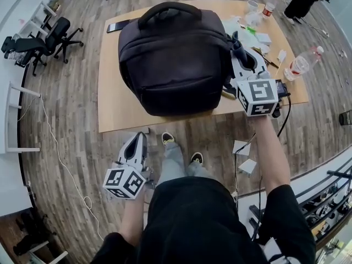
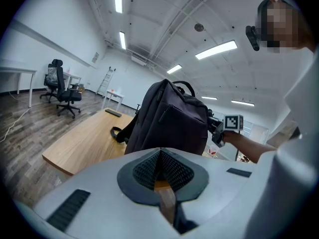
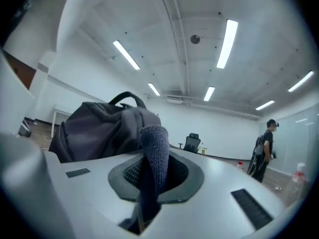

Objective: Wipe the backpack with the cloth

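A dark backpack stands upright on the wooden table, handle on top. My right gripper is at the backpack's right side, shut on a dark blue-grey cloth that touches the bag there. In the right gripper view the cloth sticks up from between the jaws of the right gripper, with the backpack close on the left. My left gripper hangs low in front of the table's near edge, away from the bag. Its view shows the left gripper shut on nothing and the backpack ahead.
Plastic bottles, a cup and scattered papers crowd the table's right end. A phone lies at the far left corner. Office chairs stand to the left, and a cable runs over the floor. A person stands far off.
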The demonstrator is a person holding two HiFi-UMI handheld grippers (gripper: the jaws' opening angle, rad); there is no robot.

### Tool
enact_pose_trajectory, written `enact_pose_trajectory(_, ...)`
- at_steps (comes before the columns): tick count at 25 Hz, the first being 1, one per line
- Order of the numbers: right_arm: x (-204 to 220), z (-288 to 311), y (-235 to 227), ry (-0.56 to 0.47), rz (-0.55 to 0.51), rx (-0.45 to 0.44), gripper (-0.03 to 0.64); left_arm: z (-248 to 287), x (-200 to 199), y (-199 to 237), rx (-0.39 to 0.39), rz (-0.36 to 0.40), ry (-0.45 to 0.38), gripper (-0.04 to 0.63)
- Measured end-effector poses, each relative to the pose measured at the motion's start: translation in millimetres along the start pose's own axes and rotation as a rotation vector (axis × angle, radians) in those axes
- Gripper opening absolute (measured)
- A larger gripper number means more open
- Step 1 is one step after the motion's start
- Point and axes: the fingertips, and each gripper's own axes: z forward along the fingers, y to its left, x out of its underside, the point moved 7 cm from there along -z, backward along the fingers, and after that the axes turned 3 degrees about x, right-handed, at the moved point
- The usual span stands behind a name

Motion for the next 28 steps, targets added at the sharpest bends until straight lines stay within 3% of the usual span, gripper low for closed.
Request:
enact_pose_trajectory(4,-73.6,18.4,-3.0,-0.098,-0.160,-0.142,0.036,-2.0,-2.6,1.2,0.002,0.001,0.000,0.015)
enact_pose_trajectory(7,-108.9,19.9,17.7,-0.159,-0.208,-0.284,0.036,-0.8,-3.2,2.1,0.001,-0.001,0.004,0.015)
enact_pose_trajectory(10,-103.7,21.2,34.4,-0.157,-0.306,-0.262,0.037,0.6,-5.6,3.8,-0.002,0.000,-0.001,0.015)
enact_pose_trajectory(11,-96.8,20.0,33.2,-0.173,-0.292,-0.244,0.035,0.9,-6.8,4.7,-0.003,0.000,-0.003,0.015)
enact_pose_trajectory(15,-78.9,7.5,6.8,-0.223,0.038,-0.211,0.036,-4.5,-11.5,11.9,-0.022,0.003,-0.013,0.015)
enact_pose_trajectory(18,-42.1,0.0,-15.4,-0.190,0.278,-0.168,0.035,-9.0,-12.3,18.4,-0.040,0.001,-0.014,0.015)
enact_pose_trajectory(23,71.9,-10.7,7.7,0.101,0.396,-0.172,0.035,-7.3,-7.5,22.7,-0.040,0.004,0.001,0.015)
enact_pose_trajectory(26,125.7,-30.9,32.2,0.147,0.528,-0.090,0.035,2.5,-12.7,26.2,-0.028,0.049,0.008,0.015)
enact_pose_trajectory(28,148.1,-44.1,43.5,0.200,0.529,-0.051,0.035,12.0,-24.3,29.5,-0.002,0.114,-0.006,0.015)
